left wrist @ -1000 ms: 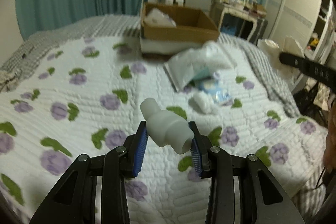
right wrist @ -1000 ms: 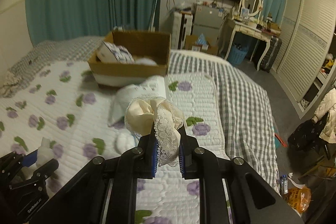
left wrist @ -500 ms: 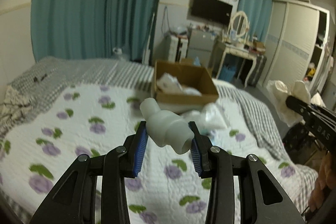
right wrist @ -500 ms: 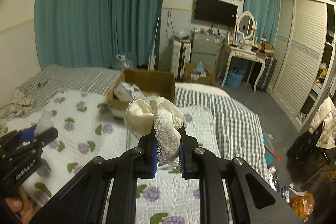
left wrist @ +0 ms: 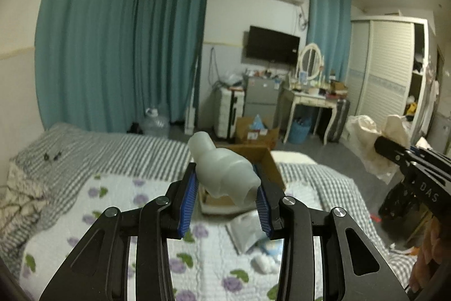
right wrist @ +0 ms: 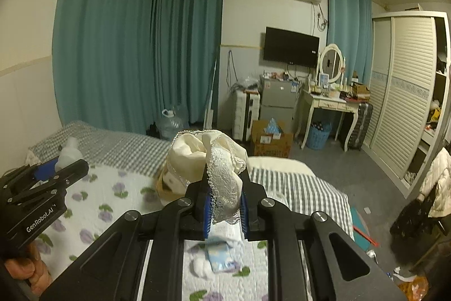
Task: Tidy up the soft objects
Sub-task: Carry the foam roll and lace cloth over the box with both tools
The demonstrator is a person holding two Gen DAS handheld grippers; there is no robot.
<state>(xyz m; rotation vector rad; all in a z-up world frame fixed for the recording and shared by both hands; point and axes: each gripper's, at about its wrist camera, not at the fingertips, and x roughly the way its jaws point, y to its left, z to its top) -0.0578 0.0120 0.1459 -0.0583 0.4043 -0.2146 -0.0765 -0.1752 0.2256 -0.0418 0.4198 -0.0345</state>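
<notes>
Two grippers are raised above a bed, each clamped on its own soft item. Seen from the left wrist, the left gripper (left wrist: 225, 196) has its blue pads (left wrist: 188, 198) pressed against the sides of a white squishy bottle-shaped piece (left wrist: 222, 169), which lies tilted between them, narrow neck pointing toward 11 o'clock and open wide end toward 5 o'clock. In the right wrist view that same gripper (right wrist: 46, 169) sits at 9 o'clock, the white piece (right wrist: 69, 153) poking out past its tips.

Seen from the right wrist, the right gripper (right wrist: 224, 209) is closed tight on a bunched cream cloth with lace trim (right wrist: 210, 160); the lace hangs down between the pads while the cream bulk puffs up toward 12 o'clock. From the left wrist the right gripper (left wrist: 394, 153) enters at 3 o'clock with the cloth (left wrist: 372, 137) bulging beyond its fingertips.

Just beyond the left gripper, at 12 to 1 o'clock, a cardboard box (left wrist: 270, 165) rests on the floral quilt (left wrist: 118, 193), largely hidden behind the white piece. Below the grippers, toward 6 o'clock, a small printed packet (right wrist: 220, 258) and a white fluffy ball (right wrist: 201, 268) lie just beside each other on the quilt. A grey plastic bag (left wrist: 245, 233) lies near the box. Farther out stand teal curtains (right wrist: 135, 47), a wall television (right wrist: 291, 47) and a dressing table (right wrist: 328, 100).
</notes>
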